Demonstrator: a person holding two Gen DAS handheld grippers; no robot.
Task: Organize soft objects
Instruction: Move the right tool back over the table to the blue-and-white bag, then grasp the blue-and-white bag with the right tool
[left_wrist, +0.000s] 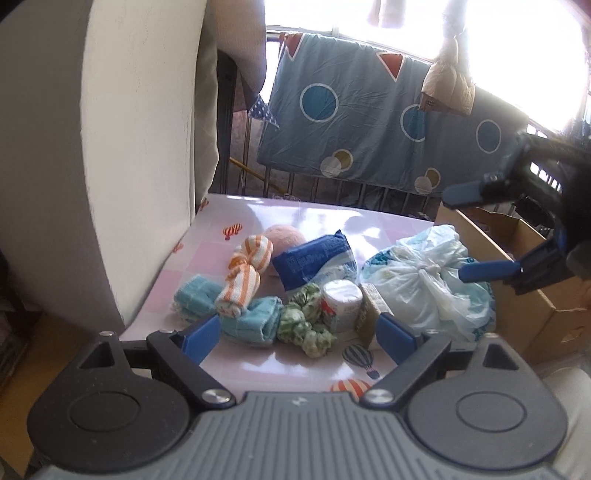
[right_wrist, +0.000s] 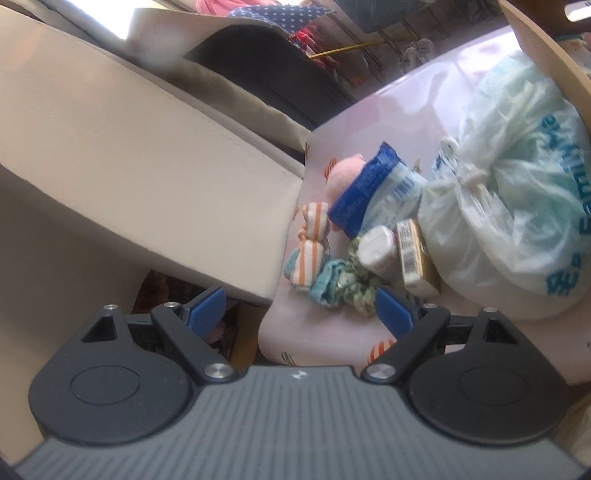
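Teal rolled towel (left_wrist: 255, 325) lies crosswise just ahead of the wide-open, empty left gripper (left_wrist: 299, 338), nearer than the equally spread, empty right gripper (right_wrist: 301, 312).

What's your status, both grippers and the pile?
Left gripper open, empty. Right gripper open, empty. Soft pile untouched on table; tied plastic bag beside cardboard box.

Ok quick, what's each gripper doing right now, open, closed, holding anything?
Left gripper: open, holding nothing, above the pile's near edge.
Right gripper: open, holding nothing, off the table's corner.
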